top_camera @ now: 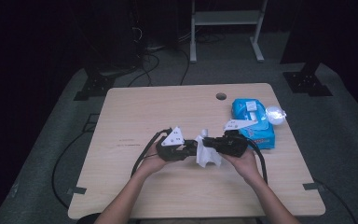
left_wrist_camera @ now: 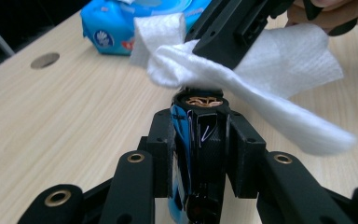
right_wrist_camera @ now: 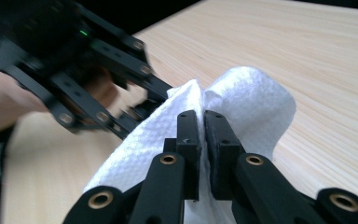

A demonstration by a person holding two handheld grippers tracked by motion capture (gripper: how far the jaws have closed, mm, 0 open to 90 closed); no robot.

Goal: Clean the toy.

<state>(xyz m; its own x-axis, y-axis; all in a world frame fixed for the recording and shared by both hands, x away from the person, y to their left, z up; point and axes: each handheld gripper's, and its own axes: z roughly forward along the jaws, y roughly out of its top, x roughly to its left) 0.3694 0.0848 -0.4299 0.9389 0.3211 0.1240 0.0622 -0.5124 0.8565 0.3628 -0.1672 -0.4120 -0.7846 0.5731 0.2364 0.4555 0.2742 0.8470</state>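
Wet wipe sits pinched in the right gripper; the left gripper clamps a dark cylinder. Wipes pack print unreadable.

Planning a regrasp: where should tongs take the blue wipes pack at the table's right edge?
Take the wipes pack across its narrow width near one end, coming from above. It lies flat on the table, soft-sided, with a white flap on top, so avoid the middle.

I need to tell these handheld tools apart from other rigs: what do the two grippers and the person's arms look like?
Both the left gripper and the right gripper are black, with linkage arms pinned by brass-ringed pivots and blocky jaws. Each carries a grey three-cornered plate on top and trails a black cable. A green light glows on the left one. The forearms are bare; no sleeves show.
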